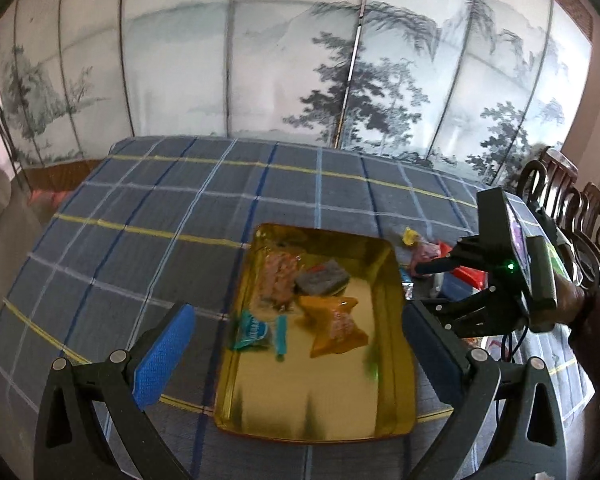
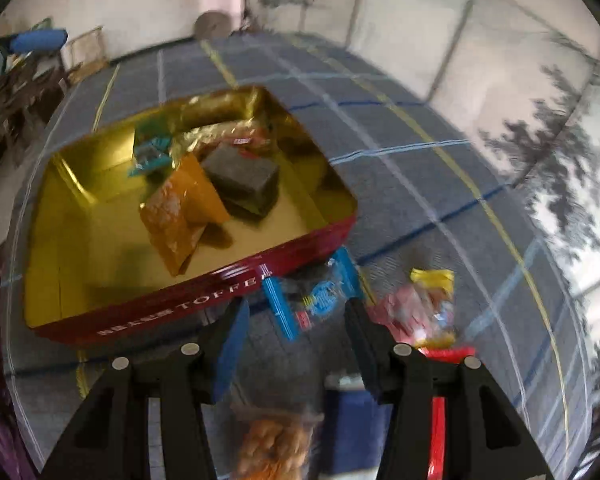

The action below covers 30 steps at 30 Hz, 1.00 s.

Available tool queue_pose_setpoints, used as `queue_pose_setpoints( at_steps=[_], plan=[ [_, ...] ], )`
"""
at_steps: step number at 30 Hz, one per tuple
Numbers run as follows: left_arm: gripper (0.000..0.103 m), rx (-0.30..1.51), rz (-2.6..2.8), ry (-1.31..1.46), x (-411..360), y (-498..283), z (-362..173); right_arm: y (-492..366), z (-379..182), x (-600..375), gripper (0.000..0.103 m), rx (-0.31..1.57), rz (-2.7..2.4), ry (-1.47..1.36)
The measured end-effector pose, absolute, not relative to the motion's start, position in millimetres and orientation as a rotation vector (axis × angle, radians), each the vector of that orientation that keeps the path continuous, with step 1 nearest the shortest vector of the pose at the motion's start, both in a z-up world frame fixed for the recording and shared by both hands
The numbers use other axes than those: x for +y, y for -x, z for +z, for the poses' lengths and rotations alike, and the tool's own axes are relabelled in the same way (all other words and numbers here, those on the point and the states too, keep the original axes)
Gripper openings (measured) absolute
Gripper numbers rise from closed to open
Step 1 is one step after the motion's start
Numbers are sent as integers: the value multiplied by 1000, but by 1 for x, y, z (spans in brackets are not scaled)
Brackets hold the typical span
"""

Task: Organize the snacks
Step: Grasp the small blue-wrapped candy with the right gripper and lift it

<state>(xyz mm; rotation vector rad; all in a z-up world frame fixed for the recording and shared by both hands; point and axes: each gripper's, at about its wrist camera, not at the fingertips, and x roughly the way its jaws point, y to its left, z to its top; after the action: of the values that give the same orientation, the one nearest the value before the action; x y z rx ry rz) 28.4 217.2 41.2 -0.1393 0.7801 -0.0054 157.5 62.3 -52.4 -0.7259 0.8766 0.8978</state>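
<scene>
A gold-lined red tin (image 1: 300, 400) lies on the checked cloth. It holds an orange packet (image 1: 336, 324), a grey packet (image 1: 322, 280), a teal packet (image 1: 252, 330) and a pink one (image 1: 278, 276). My left gripper (image 1: 300, 356) hovers over the tin's near half, open wide and empty. My right gripper (image 2: 298, 316) stands half open just right of the tin (image 2: 188, 300), above the loose snacks. A blue-wrapped snack (image 2: 316, 296) lies on the cloth between its fingertips, and the pads do not press it. From the left wrist view the right gripper (image 1: 440, 268) shows above the loose pile (image 1: 424, 250).
Loose snacks lie around the right gripper: a red-and-yellow packet (image 2: 420, 304), a red bar (image 2: 448, 354), an orange bag of nuts (image 2: 276, 440) and a blue box (image 2: 352, 420). Wooden chairs (image 1: 560, 200) line the table's right side. A painted screen (image 1: 300, 80) stands behind.
</scene>
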Motion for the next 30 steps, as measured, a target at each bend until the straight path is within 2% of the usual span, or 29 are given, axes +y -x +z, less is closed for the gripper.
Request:
queue_pose_setpoints(
  at_steps=[5, 13, 16, 18, 24, 30],
  plan=[
    [102, 804, -2, 163, 225, -35, 32, -173, -60, 77, 51, 896, 930, 861],
    [102, 833, -15, 135, 216, -42, 25, -201, -72, 84, 55, 1046, 987, 786],
    [102, 834, -15, 142, 217, -41, 25, -198, -71, 80, 47, 1041, 955, 765],
    [102, 841, -10, 147, 218, -39, 26, -195, -69, 78, 34, 1035, 928, 753],
    [102, 823, -34, 104, 202, -27, 35, -147, -52, 41, 27, 964, 822, 679],
    [102, 836, -171, -4, 150, -17, 41, -81, -12, -73, 26, 852, 621, 299]
  ],
)
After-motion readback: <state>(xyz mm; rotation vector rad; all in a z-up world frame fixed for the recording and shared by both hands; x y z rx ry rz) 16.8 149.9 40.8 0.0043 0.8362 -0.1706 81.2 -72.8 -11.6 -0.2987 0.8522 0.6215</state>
